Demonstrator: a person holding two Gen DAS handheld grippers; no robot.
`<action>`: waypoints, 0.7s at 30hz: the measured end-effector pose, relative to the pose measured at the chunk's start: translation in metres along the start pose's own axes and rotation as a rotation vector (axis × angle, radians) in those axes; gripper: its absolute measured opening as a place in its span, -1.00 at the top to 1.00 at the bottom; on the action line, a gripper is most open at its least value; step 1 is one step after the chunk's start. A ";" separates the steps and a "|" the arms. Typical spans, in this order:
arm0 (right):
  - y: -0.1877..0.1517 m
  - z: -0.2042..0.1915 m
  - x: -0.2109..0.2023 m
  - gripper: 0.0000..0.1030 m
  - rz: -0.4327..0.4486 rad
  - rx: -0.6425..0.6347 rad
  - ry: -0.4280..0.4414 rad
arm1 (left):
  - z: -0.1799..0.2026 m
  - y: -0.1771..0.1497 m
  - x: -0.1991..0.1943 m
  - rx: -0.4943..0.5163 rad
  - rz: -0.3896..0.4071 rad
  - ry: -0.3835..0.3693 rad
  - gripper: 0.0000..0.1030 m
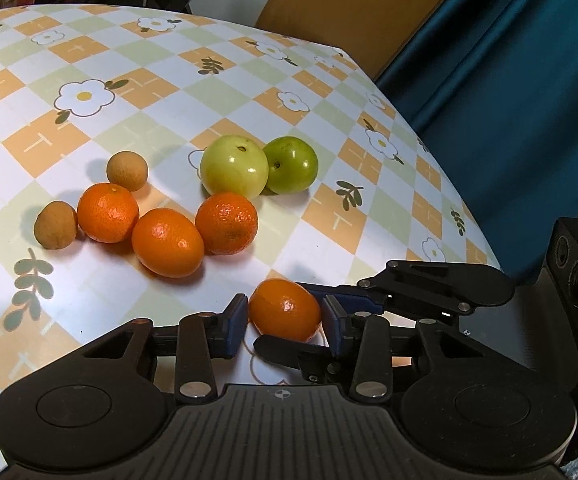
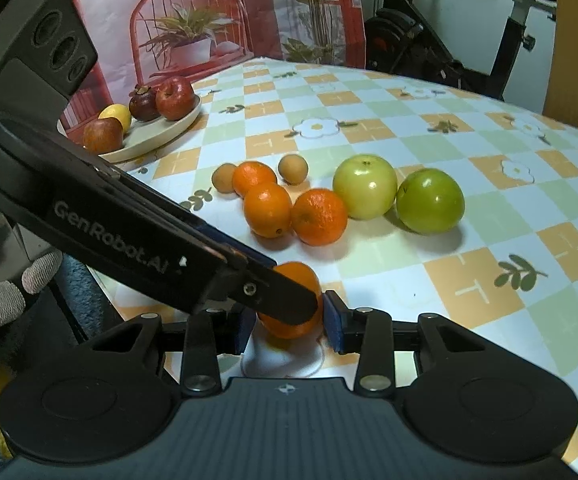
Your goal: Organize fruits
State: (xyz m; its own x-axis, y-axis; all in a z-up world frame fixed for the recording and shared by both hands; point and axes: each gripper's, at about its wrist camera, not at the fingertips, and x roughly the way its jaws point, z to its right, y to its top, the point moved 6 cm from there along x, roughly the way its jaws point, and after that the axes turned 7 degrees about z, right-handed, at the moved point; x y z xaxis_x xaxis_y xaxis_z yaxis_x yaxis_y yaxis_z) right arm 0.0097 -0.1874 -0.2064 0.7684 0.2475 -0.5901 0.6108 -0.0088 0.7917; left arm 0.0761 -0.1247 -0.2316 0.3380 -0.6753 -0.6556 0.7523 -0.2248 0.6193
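A small orange (image 1: pixel 285 309) sits between the blue pads of both grippers; in the right wrist view the same orange (image 2: pixel 295 276) is partly covered by the left gripper's finger. My left gripper (image 1: pixel 285 320) stands around it with a slight gap at the left pad. My right gripper (image 2: pixel 289 322) is closed against it from the side. Three more oranges (image 1: pixel 167 242), two green apples (image 1: pixel 235 166) and two small brown fruits (image 1: pixel 127 171) lie grouped on the checkered table (image 1: pixel 89 60).
A cream plate (image 2: pixel 169 132) at the table's far left holds red apples, a lemon and a dark mangosteen. The table's right edge borders a teal curtain (image 1: pixel 509 100). An exercise bike (image 2: pixel 429 40) stands behind the table.
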 end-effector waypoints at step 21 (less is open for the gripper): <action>0.141 -0.075 0.038 0.28 0.145 -0.169 0.152 | -0.092 0.087 -0.142 -0.148 0.322 0.119 0.19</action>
State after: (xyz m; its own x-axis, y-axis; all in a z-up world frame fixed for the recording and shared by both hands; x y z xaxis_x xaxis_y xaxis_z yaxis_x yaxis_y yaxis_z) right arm 0.1103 -0.1068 -0.1054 0.8005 0.3977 -0.4484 0.4463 0.1037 0.8888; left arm 0.1455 0.0157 -0.1243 0.6272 -0.6067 -0.4883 0.6674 0.0954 0.7386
